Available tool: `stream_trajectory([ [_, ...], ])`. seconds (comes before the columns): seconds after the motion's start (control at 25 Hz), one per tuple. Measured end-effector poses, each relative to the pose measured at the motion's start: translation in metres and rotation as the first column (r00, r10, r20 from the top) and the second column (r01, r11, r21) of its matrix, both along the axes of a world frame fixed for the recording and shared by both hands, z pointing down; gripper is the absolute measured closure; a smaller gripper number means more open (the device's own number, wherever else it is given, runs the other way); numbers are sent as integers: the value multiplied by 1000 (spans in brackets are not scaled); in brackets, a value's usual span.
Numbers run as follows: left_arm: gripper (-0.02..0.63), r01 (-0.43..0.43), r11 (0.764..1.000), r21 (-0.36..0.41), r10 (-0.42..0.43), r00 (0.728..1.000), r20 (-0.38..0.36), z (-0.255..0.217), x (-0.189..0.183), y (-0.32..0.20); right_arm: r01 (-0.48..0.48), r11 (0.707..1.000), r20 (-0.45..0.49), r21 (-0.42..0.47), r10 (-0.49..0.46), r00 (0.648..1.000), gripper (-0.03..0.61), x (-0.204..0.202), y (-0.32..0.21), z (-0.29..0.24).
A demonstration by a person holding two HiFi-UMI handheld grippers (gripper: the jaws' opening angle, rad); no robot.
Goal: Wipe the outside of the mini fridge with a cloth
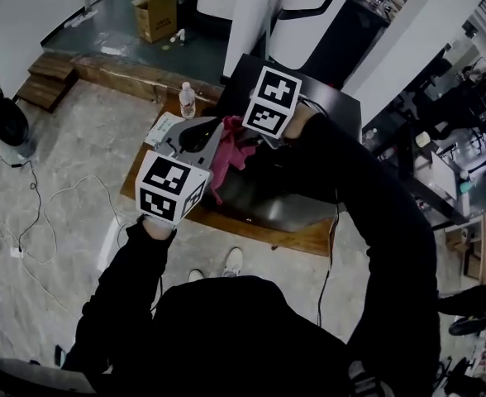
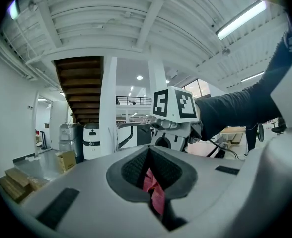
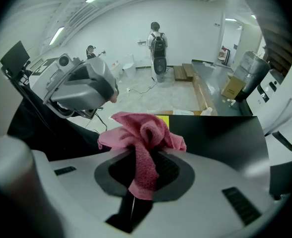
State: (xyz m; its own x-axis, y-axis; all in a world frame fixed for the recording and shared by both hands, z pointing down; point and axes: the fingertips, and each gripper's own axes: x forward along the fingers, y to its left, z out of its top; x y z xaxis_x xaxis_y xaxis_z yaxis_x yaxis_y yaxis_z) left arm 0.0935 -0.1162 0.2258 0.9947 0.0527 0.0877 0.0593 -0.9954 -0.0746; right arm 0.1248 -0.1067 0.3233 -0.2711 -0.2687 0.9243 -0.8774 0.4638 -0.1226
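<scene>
Wiping day at the mini fridge (image 3: 220,135): we are holding a pink cloth (image 1: 229,154) between both grippers above the black cabinet, which is standing on a low wooden platform (image 1: 302,240) at our feet.

The left gripper (image 2: 149,177) is pinching one thin end, its jaws closed with only a strip of pink showing in the gap. The right gripper (image 3: 142,160) is clamping the bulk. Its jaws are closed on a hanging fold, and a bunch of terry is bulging past the fingertips. The two grippers are pointing at each other, tips near together, with the cloth bridging them.

What the coming move turns on is where the fridge lies. Its flat black top is spreading out beyond and below the right gripper's jaws, running off to that gripper's right. The left gripper is hanging towards the cabinet's left edge, on the side where a water bottle (image 1: 187,99) is standing on the platform. The right gripper is therefore the nearer one, and it is holding most of the cloth.

We are judging that wiping is not yet under way — the cloth is looking bunched rather than pressed flat, though we cannot tell whether its lowest fold is touching the top. The likely next step is for the left jaws to let go and for the right gripper to lower the bunch onto that surface.
</scene>
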Motion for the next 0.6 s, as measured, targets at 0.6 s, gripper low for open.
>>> stream_trajectory([
  [0.6, 607, -124, 992, 11, 125, 985, -120, -45, 43, 100, -244, 948, -113, 207, 270, 956, 502, 115, 130, -119],
])
